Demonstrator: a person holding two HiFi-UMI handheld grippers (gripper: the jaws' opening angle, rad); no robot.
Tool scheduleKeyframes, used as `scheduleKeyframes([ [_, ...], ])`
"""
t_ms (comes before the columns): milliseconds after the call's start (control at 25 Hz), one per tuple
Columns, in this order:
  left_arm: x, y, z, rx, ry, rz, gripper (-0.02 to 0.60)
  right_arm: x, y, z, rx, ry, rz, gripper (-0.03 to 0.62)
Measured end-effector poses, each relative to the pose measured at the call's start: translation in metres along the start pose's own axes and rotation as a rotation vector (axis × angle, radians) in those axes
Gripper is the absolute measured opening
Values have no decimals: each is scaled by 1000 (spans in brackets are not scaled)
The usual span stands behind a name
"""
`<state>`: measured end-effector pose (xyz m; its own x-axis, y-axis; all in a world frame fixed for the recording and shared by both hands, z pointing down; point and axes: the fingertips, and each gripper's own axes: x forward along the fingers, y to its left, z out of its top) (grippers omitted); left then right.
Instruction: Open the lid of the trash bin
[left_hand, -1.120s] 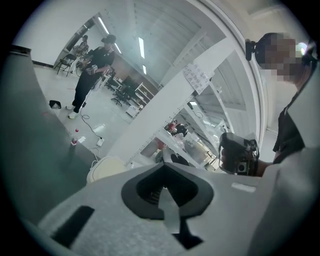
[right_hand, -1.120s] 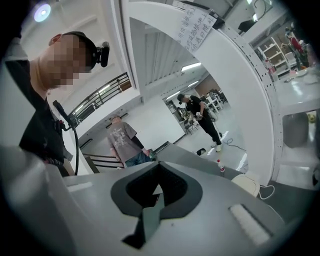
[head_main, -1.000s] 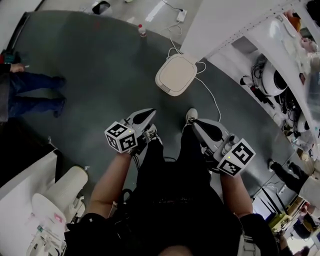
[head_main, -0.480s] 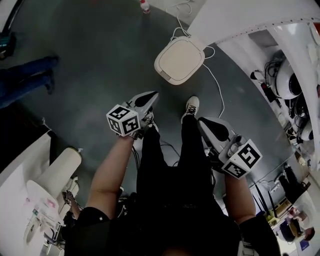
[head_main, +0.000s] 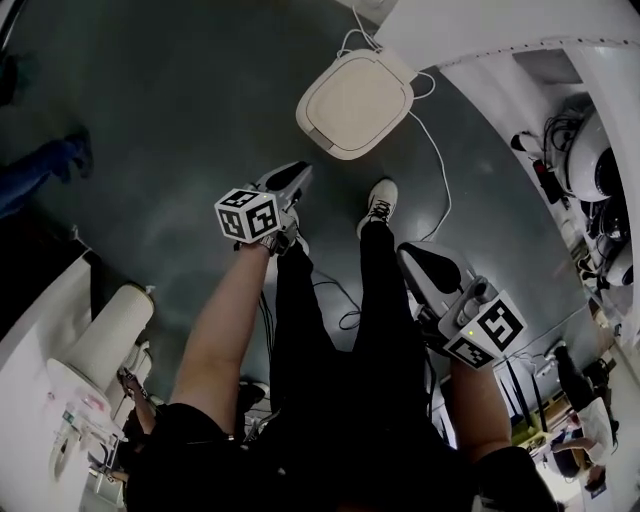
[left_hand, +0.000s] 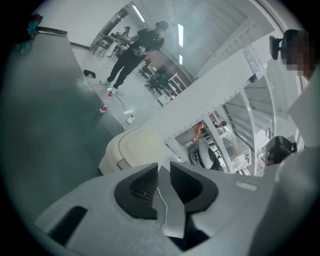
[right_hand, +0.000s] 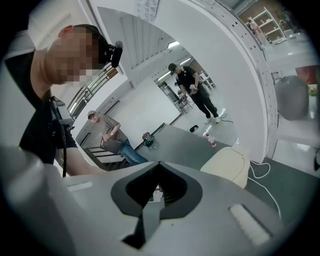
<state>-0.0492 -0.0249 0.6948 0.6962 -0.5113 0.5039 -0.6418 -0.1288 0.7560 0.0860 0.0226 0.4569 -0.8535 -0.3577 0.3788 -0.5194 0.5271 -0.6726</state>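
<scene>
The trash bin (head_main: 355, 100) stands on the dark floor ahead of the person's feet, its cream lid down flat. In the head view my left gripper (head_main: 295, 178) points at the bin from the near left, a short way off and not touching it. Its jaws are opening, with a narrow gap and nothing between them; the left gripper view shows the bin (left_hand: 132, 150) just beyond the left gripper (left_hand: 164, 167). My right gripper (head_main: 415, 255) hangs lower right by the person's leg. Its tips meet, empty, in the right gripper view (right_hand: 159, 164), with the bin (right_hand: 227, 162) ahead to the right.
A white cable (head_main: 435, 170) runs across the floor past the bin's right side. A white bench (head_main: 500, 30) with shelves of gear stands behind and to the right. A cream machine (head_main: 100, 350) sits at the near left. A bottle (left_hand: 102, 107) and other people stand further off.
The bin has slid up the picture and the left gripper with it. The right gripper has dropped slightly toward the lower right. The lid stays down.
</scene>
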Motion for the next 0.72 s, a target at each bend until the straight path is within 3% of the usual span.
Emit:
scheduleKeyframes([
  [400,50,88,-32,-181,32,141,151,15,-36,-39,74,54,-5,6],
  [560,63,104,-37,-263,10,145,152,19,-43,-49,92,70,1,6],
  [720,75,115,-39,-290,1,151,152,22,-53,-57,113,81,-4,6],
])
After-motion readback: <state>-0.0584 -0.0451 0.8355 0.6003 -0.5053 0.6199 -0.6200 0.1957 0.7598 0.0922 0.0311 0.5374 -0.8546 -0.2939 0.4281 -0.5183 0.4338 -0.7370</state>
